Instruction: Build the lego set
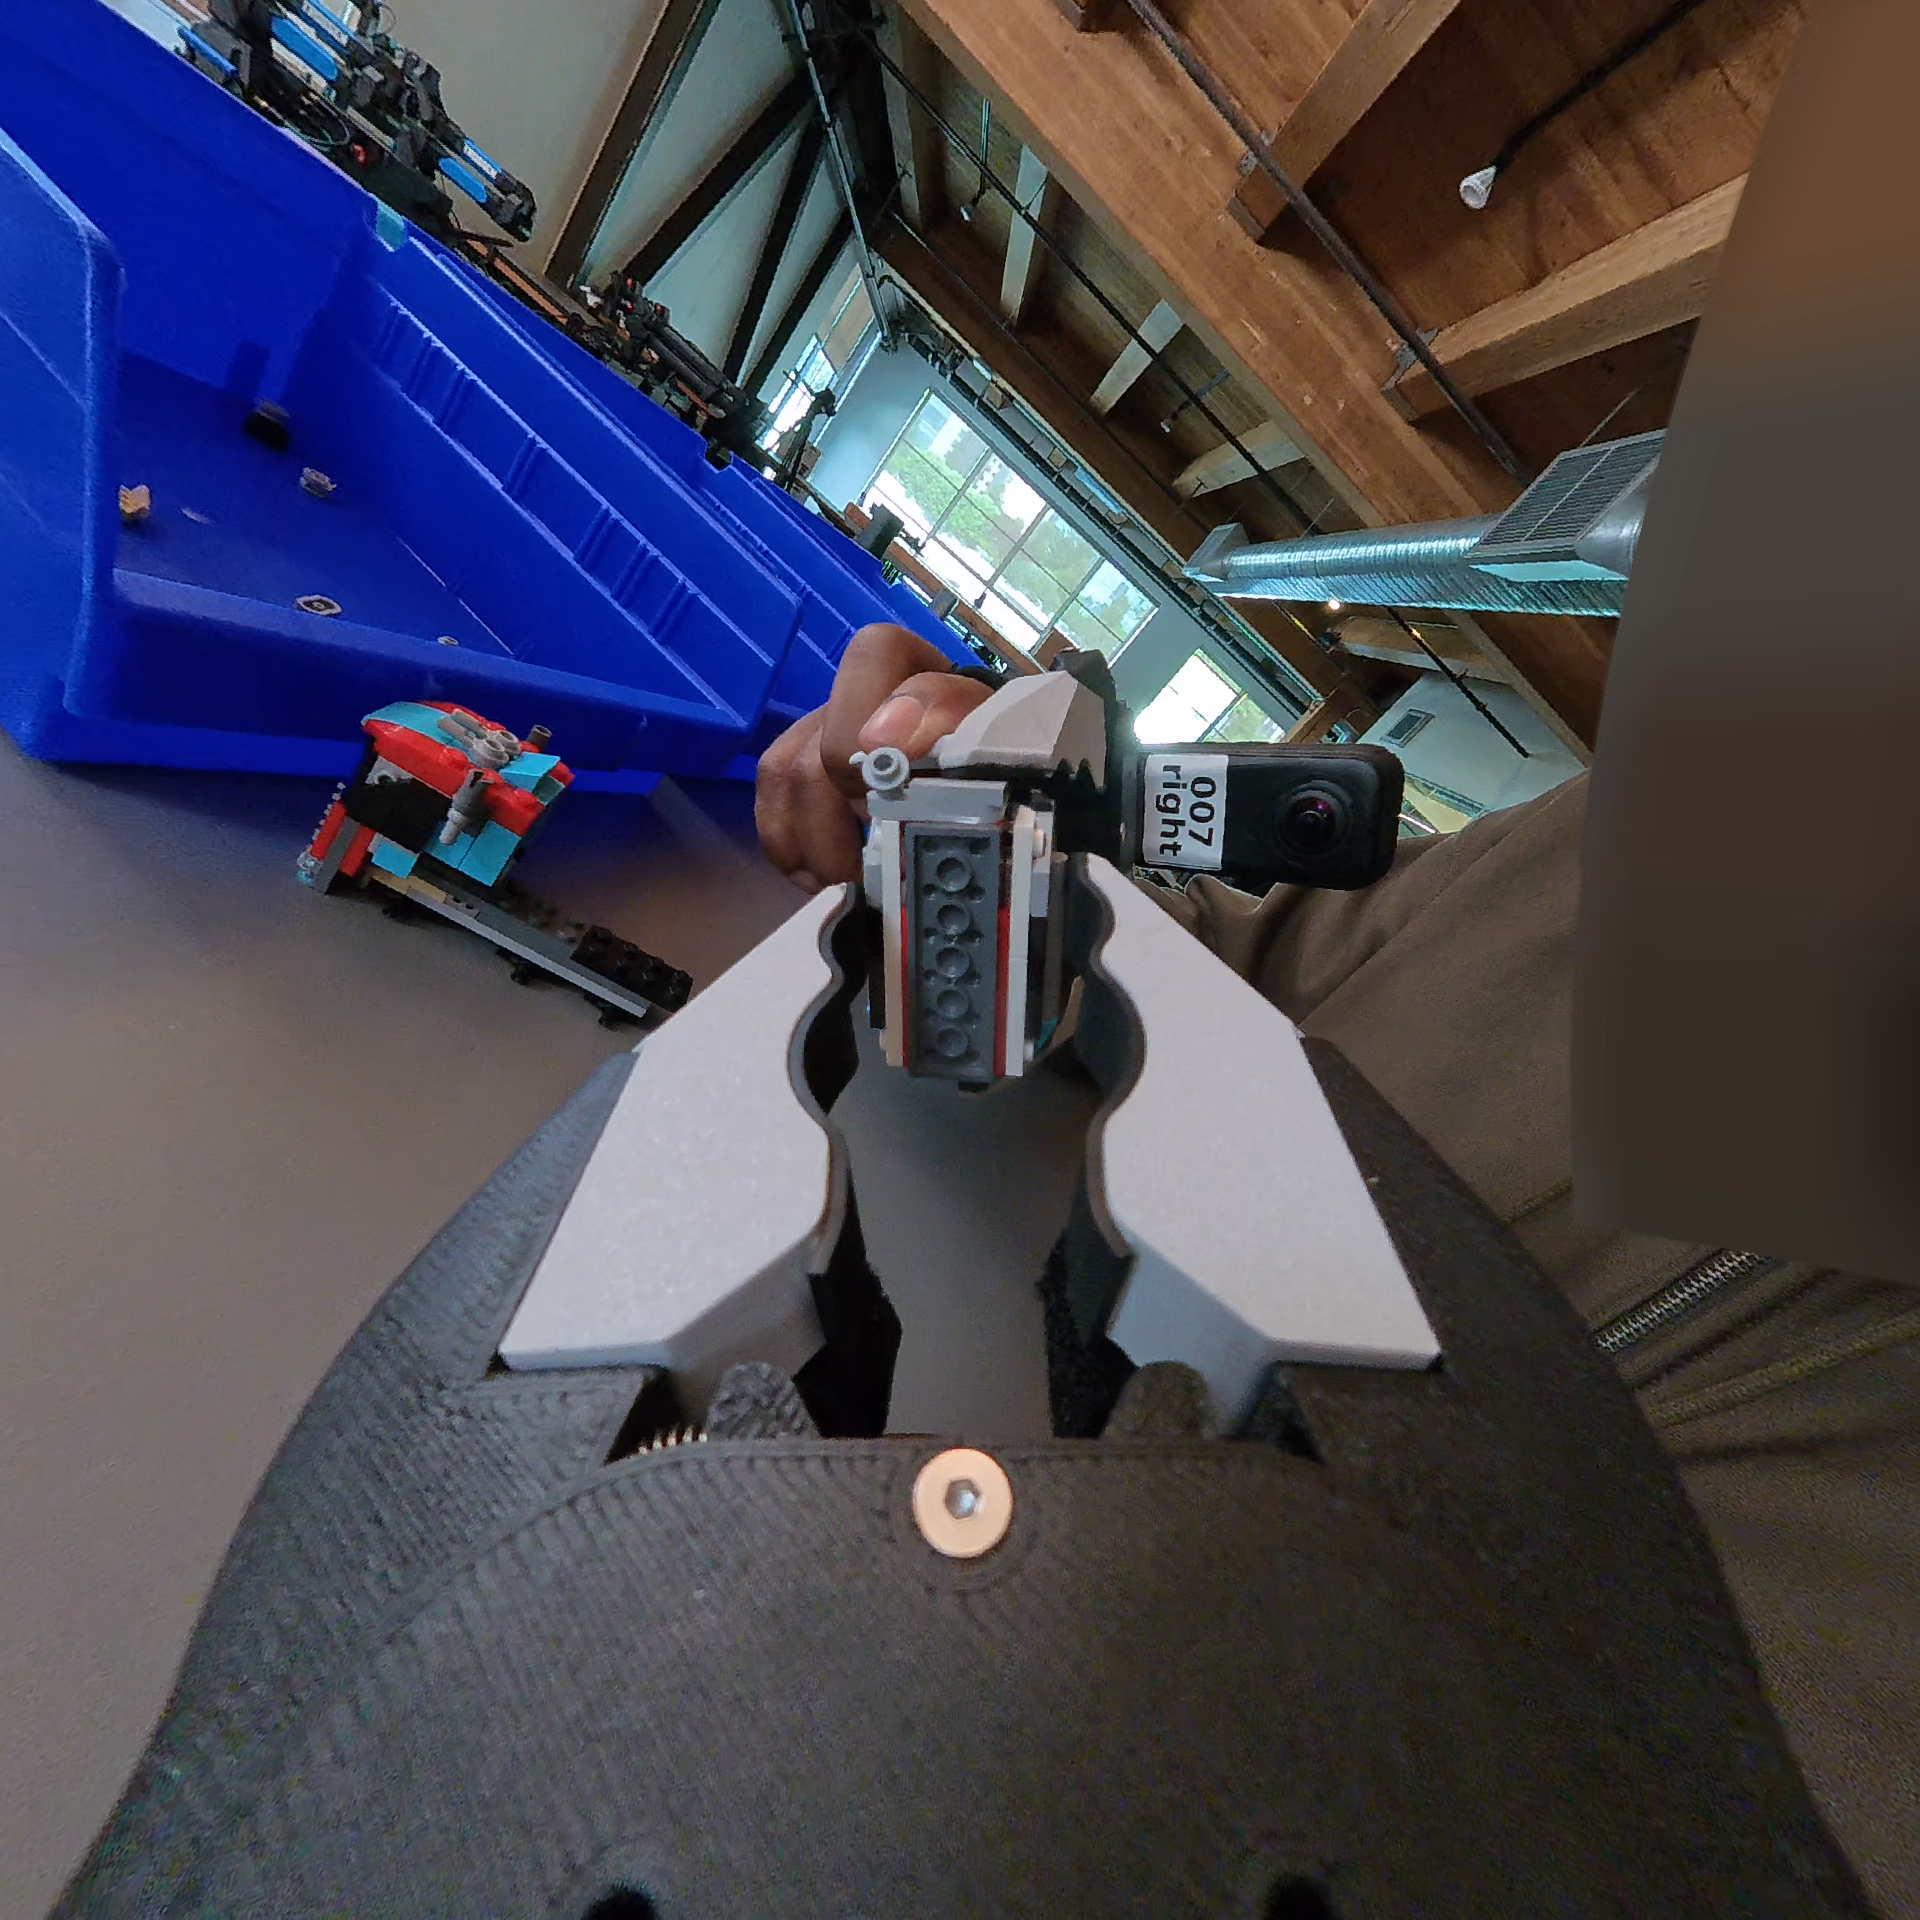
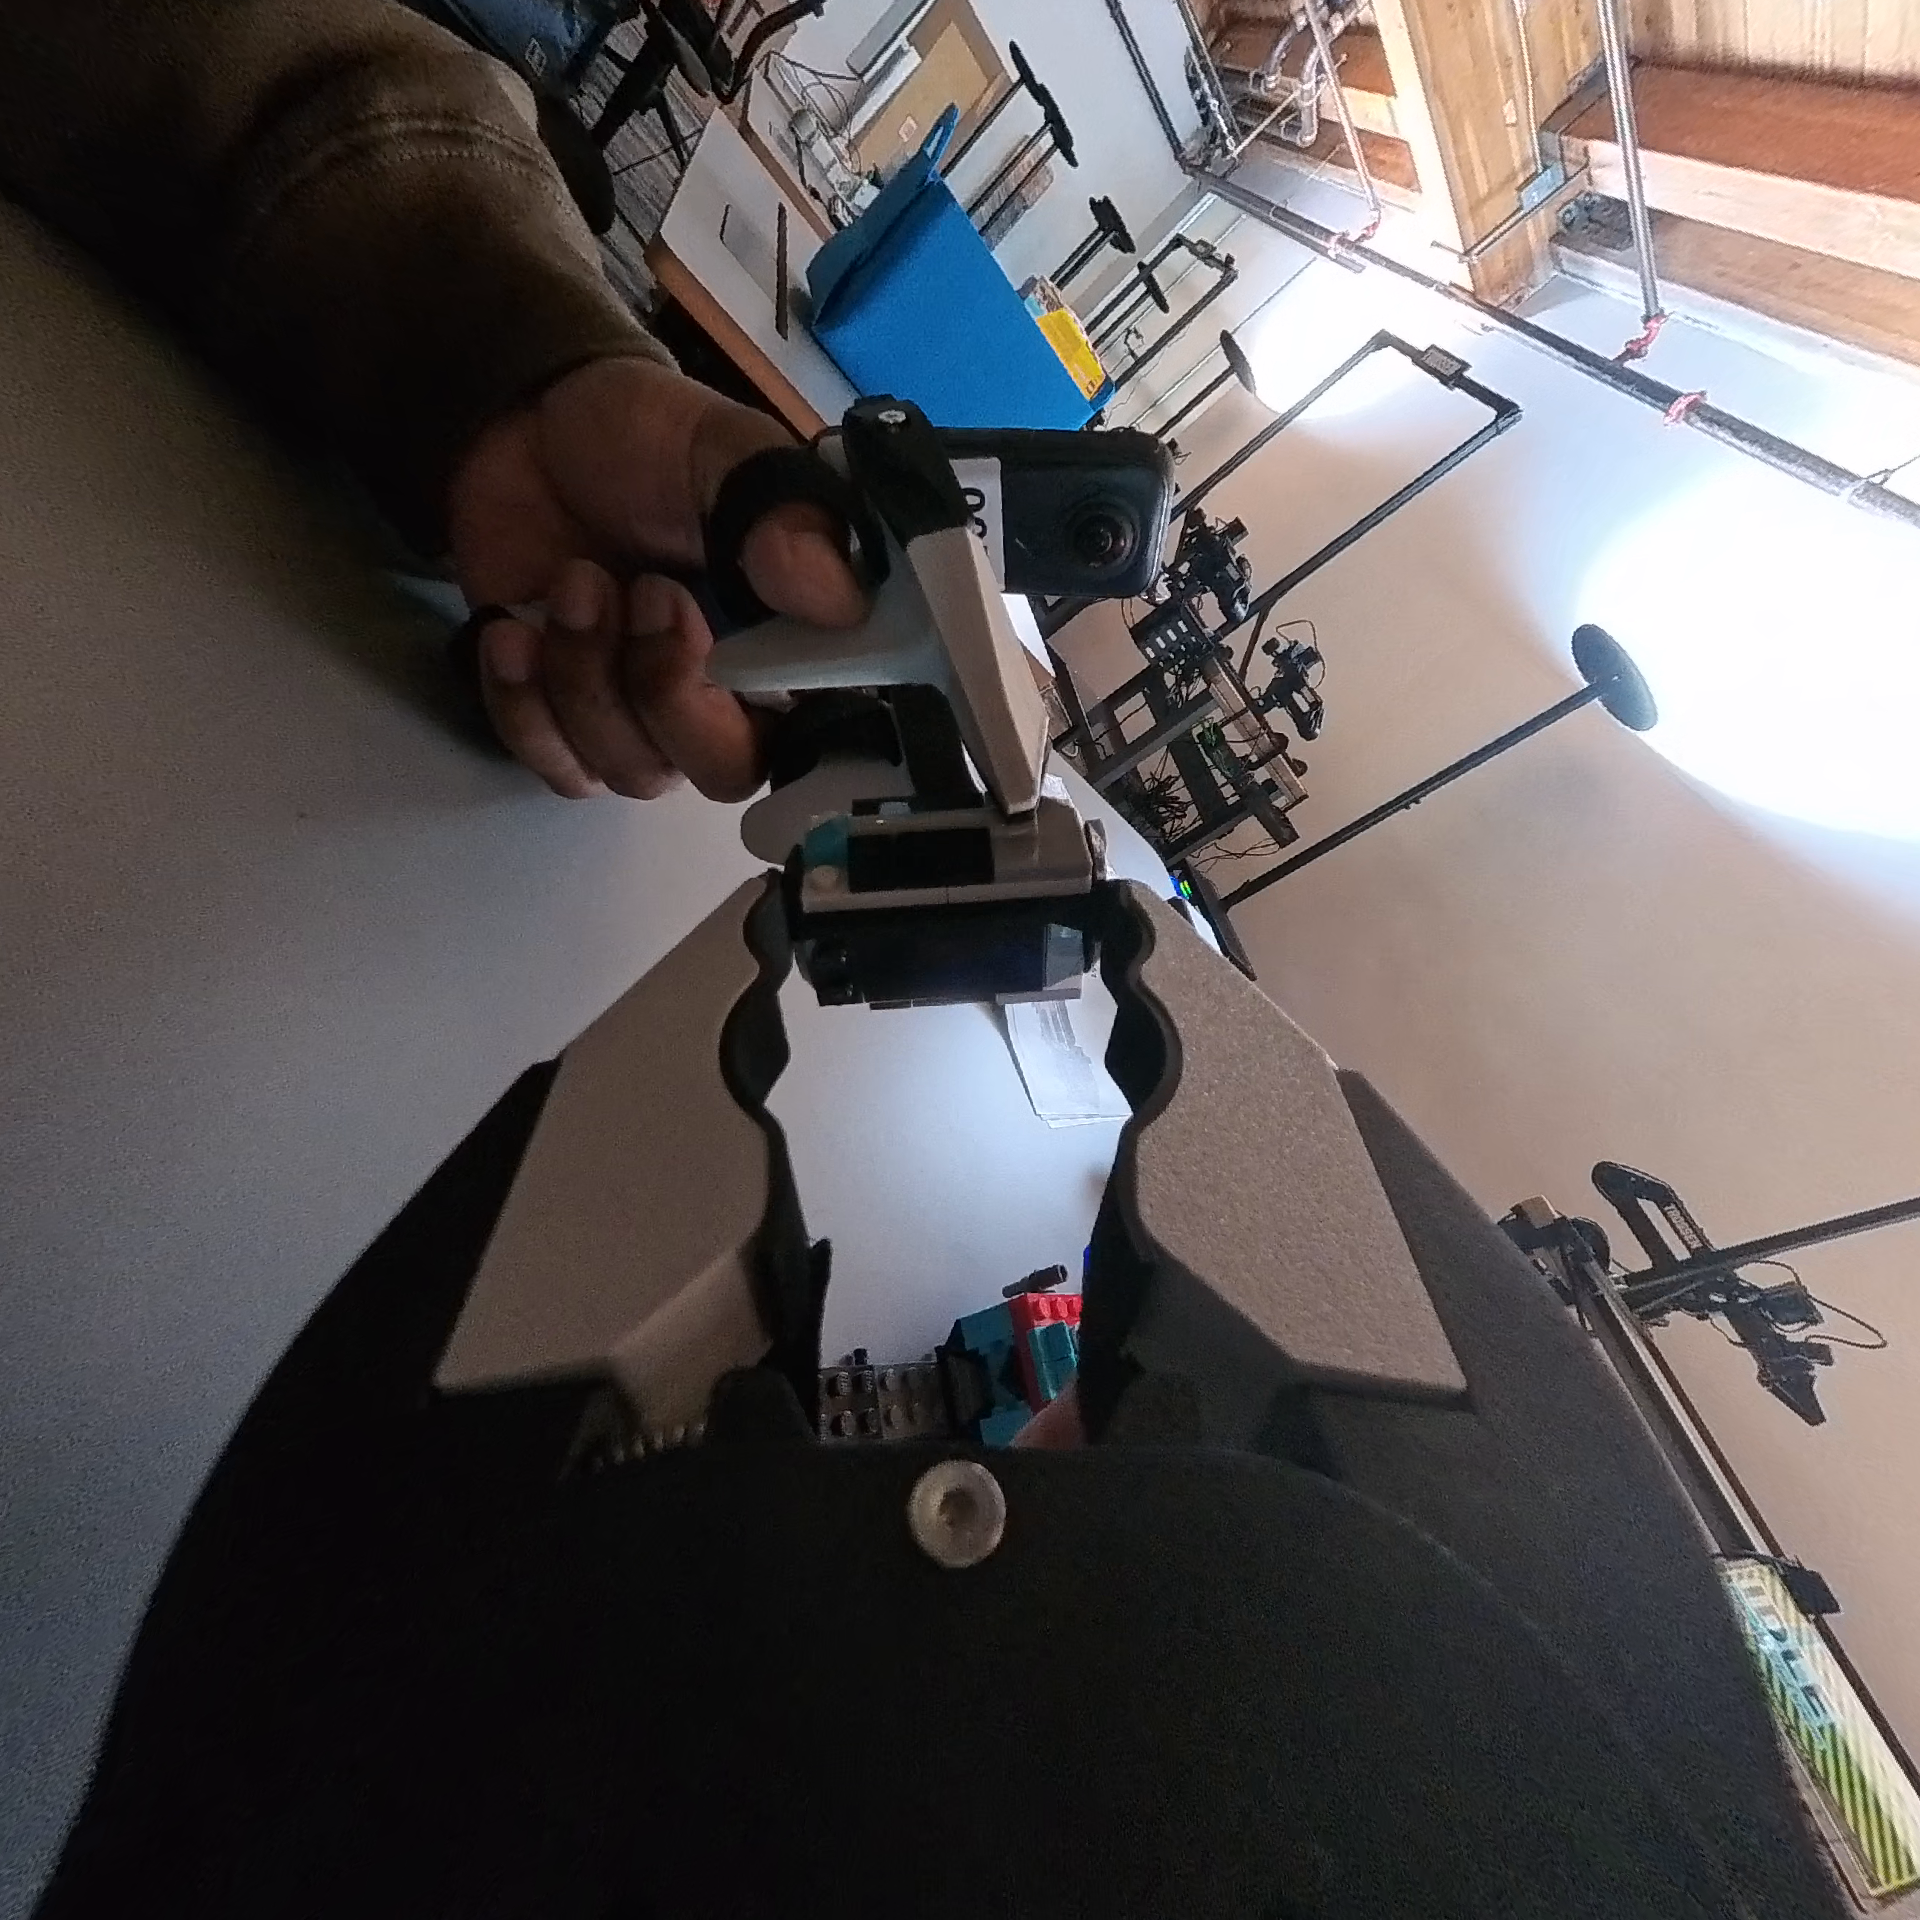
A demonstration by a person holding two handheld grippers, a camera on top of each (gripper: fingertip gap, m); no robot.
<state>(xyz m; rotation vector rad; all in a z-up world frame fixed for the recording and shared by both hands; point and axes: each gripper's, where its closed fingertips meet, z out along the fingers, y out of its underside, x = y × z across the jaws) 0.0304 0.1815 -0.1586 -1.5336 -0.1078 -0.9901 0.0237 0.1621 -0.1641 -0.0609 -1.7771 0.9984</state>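
Both hand-held grippers are clamped on one small brick block, held up above the grey tabletop (image 1: pixel 208 1091).

The left hand-held gripper (image 1: pixel 961 971) has its grey fingers (image 1: pixel 748 1039) closed against the two long sides of the brick block (image 1: pixel 951 935); from here the block shows a dark grey studded underside with red and white strips along its edges. A small grey stud piece (image 1: pixel 883 767) sticks out at its far end.

The right hand-held gripper (image 2: pixel 940 940) grips the same brick block (image 2: pixel 935 883) across its longer span, both pads pressed to its ends. In the left wrist view one of its fingers sits on the far end of the block, with a hand (image 1: pixel 831 769) behind it.

On the tabletop, to the left, lies a red, teal and black brick model (image 1: pixel 447 800) on a long grey plate. Just behind it stands a blue bin (image 1: pixel 260 260) with a few small bits inside.
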